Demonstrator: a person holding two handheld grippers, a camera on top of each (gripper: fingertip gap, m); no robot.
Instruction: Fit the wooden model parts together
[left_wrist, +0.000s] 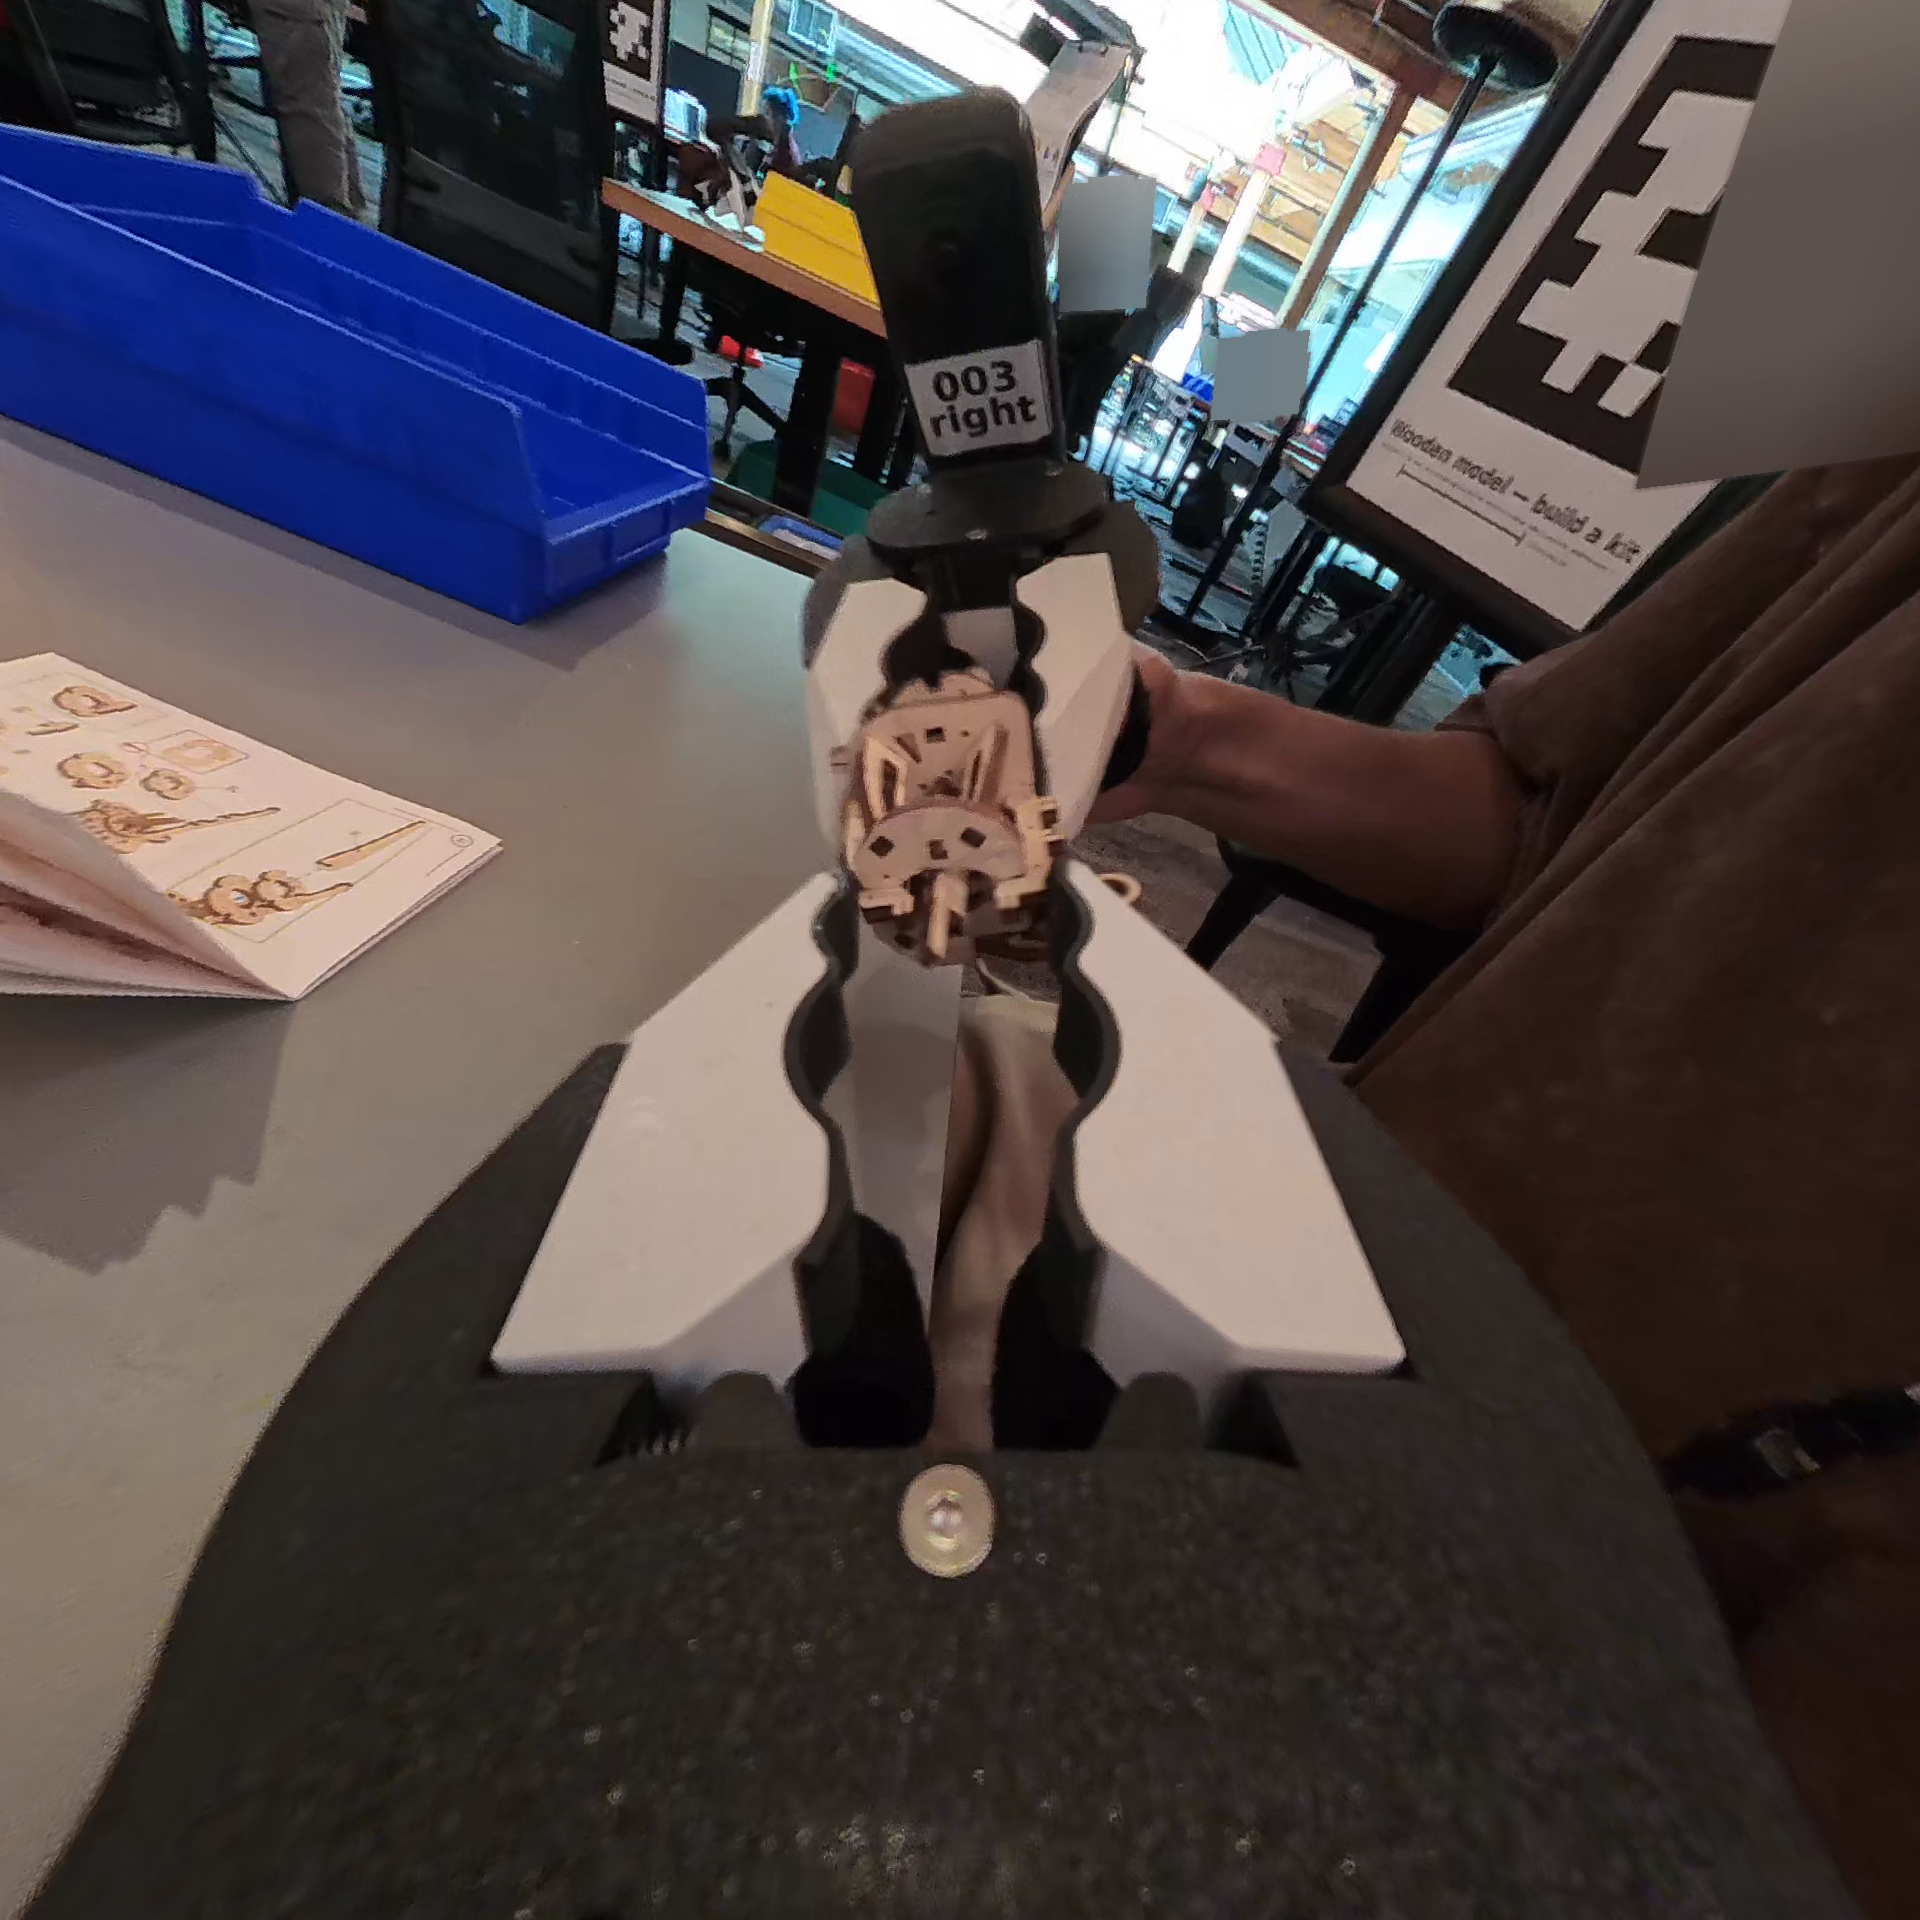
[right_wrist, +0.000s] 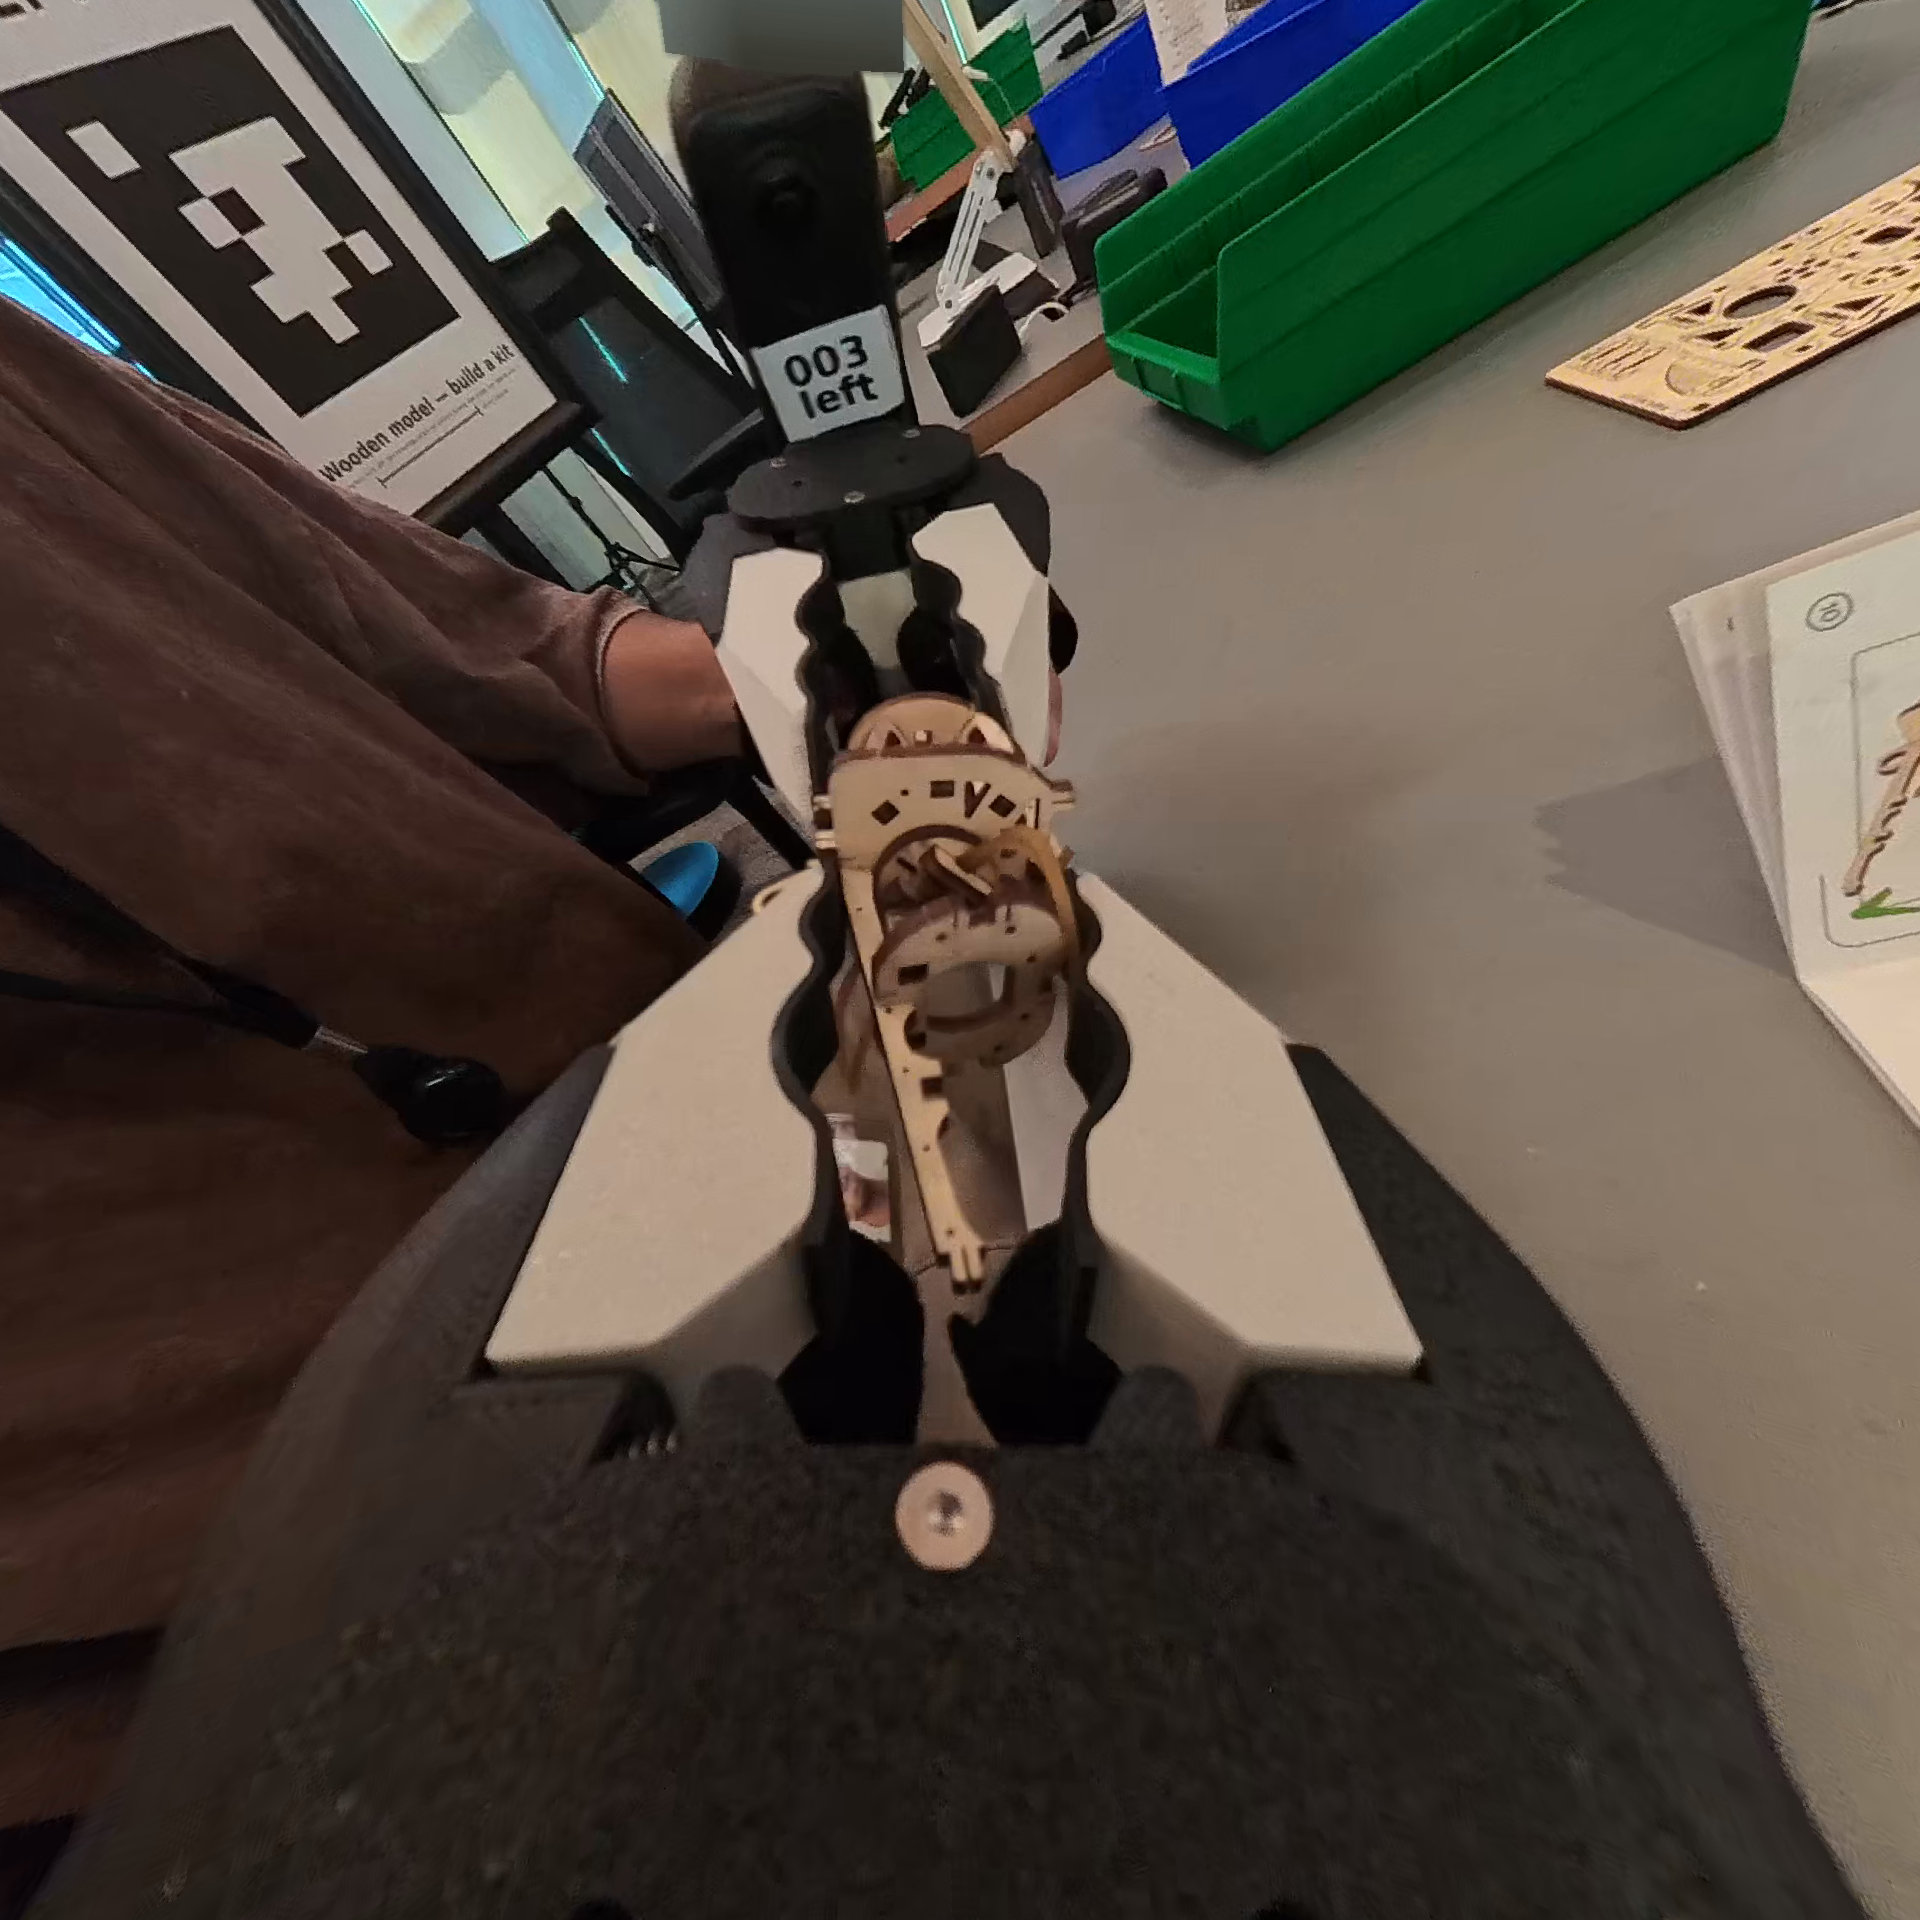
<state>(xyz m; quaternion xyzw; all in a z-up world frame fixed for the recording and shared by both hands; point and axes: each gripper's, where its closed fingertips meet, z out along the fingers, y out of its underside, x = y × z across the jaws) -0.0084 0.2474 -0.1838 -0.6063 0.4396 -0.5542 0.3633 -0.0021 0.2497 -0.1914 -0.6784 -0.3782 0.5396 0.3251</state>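
The two tools face each other tip to tip above the grey counter (left_wrist: 623, 727), with the wooden model (left_wrist: 951, 831) caught between them. In the left wrist view the left tool (left_wrist: 951, 935) has its jaws drawn narrow around the near end of the model, while the right tool (left_wrist: 961, 717) opposite closes narrowly on the far end. The right wrist view shows the right tool's own grasp: a long flat slotted piece (right_wrist: 925, 1091) runs back between its jaws, and a curved ring part (right_wrist: 977, 935) sits at the tips, meeting the block held by the left tool (right_wrist: 914, 727).

The judgement is that a tab is being pressed into a slot. The main risk is misalignment: the flat piece looks tilted across the jaws, so pushing could wedge the tab beside its slot and snap thin plywood. Too hard a squeeze might crack the fretwork; too light, and a part could twist or drop to the counter. An instruction booklet (left_wrist: 208, 831), a blue bin (left_wrist: 343, 395), a green bin (right_wrist: 1403, 229) and a sheet of uncut parts (right_wrist: 1766, 312) lie well apart from the work
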